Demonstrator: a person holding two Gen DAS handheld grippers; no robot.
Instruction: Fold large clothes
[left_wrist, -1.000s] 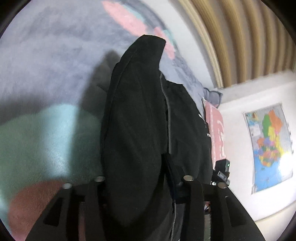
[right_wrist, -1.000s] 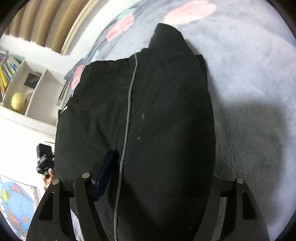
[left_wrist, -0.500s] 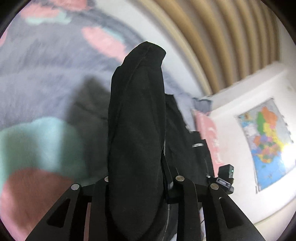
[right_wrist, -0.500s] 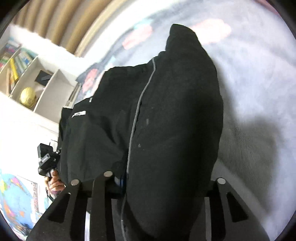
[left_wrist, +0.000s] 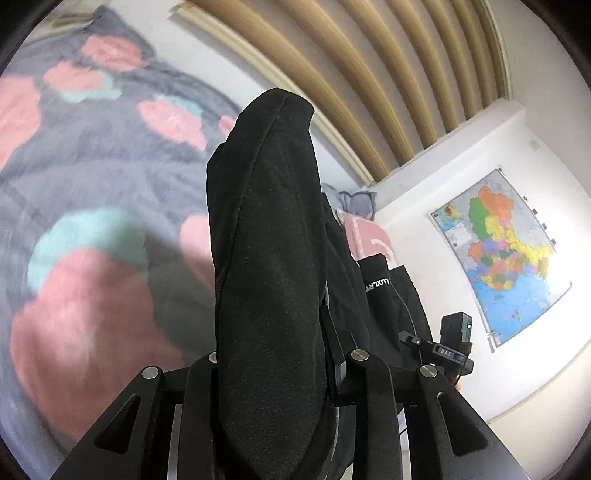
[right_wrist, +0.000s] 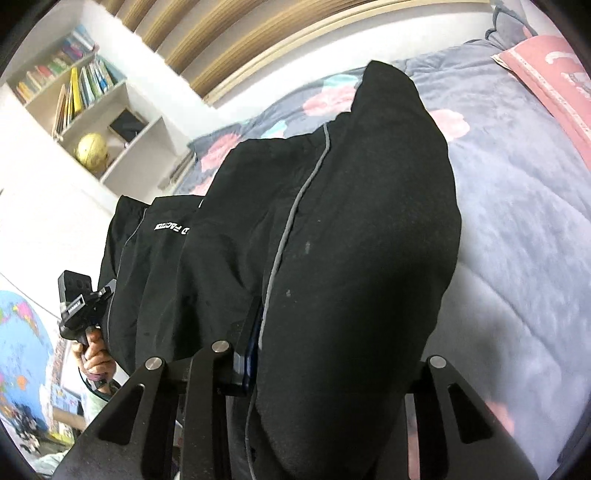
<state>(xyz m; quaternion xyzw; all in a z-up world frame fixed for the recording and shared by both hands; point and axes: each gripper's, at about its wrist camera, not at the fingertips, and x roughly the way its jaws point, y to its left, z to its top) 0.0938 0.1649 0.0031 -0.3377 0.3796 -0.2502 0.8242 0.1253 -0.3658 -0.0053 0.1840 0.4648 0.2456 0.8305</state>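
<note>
Two tongs, left (left_wrist: 273, 373) and right (right_wrist: 328, 365), clamp one black garment (right_wrist: 351, 240).

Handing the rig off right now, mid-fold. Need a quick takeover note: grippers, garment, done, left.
Left gripper: shut on the black garment, a thick fold of cloth bunched between its fingers.
Right gripper: shut on the same black garment, gripping another part of it; grey piping runs down the cloth.
Garment: held up off the floral blanket on the bed, stretched between the two grippers, not lying flat.
Done: both ends picked up and lifted.
Left: no finished fold is visible. Likely next is to lay it on the blanket, bring the halves together, then release.
</note>
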